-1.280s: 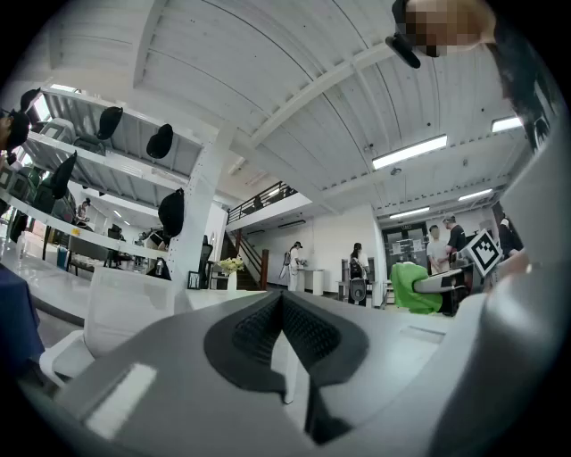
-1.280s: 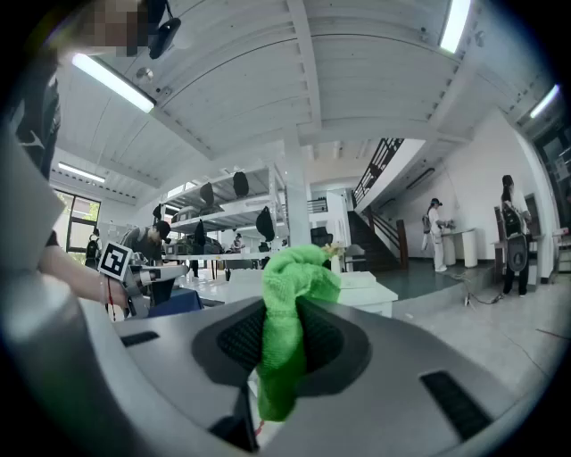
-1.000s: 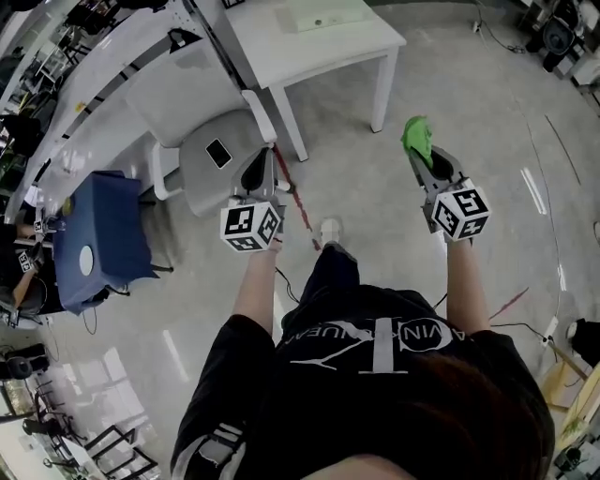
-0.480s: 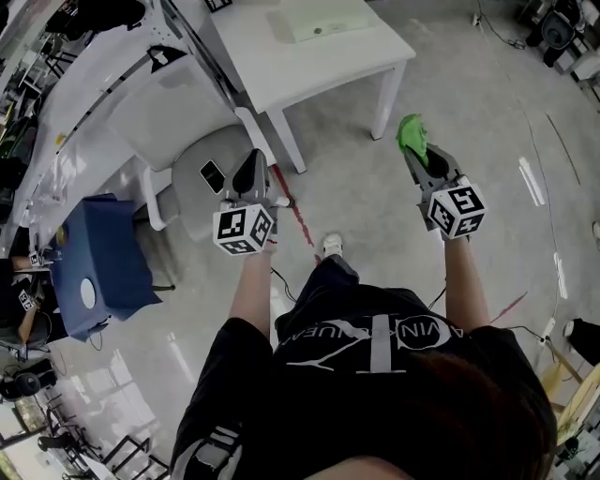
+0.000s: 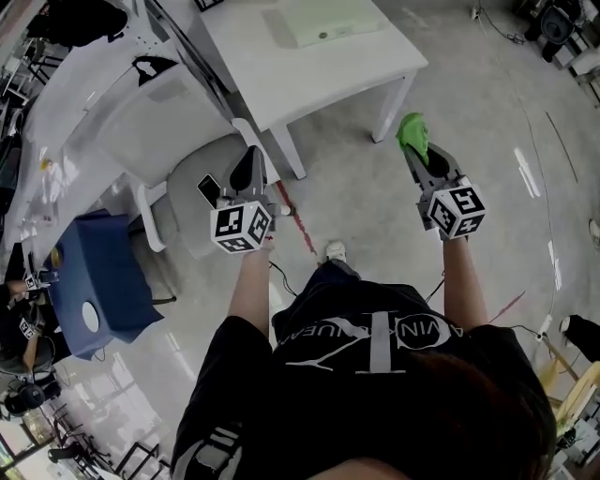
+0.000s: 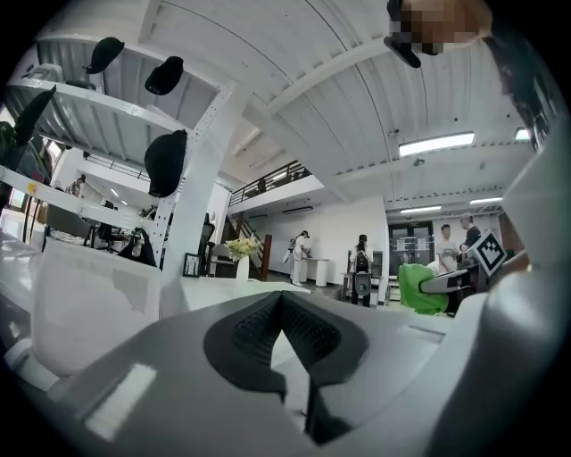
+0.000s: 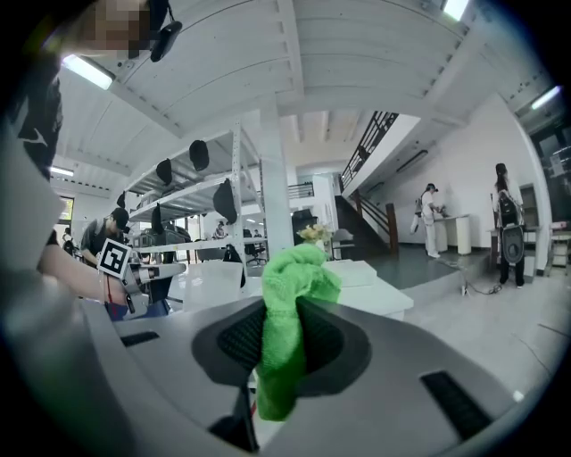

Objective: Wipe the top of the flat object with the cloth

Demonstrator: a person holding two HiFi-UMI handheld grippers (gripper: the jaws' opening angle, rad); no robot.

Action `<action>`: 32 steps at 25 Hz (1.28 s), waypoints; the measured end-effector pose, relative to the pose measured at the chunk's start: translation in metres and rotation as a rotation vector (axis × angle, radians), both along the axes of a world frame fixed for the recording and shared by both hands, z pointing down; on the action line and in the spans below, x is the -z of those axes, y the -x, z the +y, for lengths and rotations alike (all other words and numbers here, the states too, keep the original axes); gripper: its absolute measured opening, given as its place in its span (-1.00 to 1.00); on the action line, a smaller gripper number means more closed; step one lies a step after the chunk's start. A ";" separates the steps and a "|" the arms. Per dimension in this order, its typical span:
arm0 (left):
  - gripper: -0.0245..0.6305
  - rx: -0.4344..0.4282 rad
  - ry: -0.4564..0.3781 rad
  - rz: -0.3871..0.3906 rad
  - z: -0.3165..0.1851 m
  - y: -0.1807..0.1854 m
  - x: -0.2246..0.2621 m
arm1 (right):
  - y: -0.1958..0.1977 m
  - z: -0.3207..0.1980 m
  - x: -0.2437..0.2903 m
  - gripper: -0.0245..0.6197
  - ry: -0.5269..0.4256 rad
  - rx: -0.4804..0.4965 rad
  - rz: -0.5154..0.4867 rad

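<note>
Cloth point(image 5: 413, 137), green, bunched: pinched between the jaws of the right gripper point(image 5: 424, 161), one tuft standing out past the tips, the tail hanging down between the pads. Placed at 1 o'clock from the person in the head view, over bare grey floor point(image 5: 469, 103), just off the near corner of the table and not touching it.

Left gripper point(image 5: 249, 161): jaws pressed together, nothing between them. Placed at 11 o'clock, seen over the edge of the chair seat.

Grey chair point(image 5: 183, 202): at 10 o'clock, with a small dark flat device point(image 5: 208, 190) lying on its seat.

Blue cover point(image 5: 98, 281): at 9 o'clock, draped over something hidden beneath it.

White table point(image 5: 281, 80): at 12 o'clock, two legs in view.

Flat object point(image 5: 323, 21): pale green slab, lying flat on the table top toward its far edge, well apart from the cloth.
</note>
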State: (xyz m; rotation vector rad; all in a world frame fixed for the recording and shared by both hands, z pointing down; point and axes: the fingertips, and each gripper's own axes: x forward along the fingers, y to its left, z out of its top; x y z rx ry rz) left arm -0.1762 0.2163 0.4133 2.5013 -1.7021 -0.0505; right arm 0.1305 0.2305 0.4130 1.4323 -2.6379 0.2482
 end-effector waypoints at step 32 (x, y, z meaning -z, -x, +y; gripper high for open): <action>-0.91 0.087 0.038 -0.040 -0.236 -0.015 -0.016 | 0.010 -0.276 -0.023 -0.72 0.049 0.155 -0.041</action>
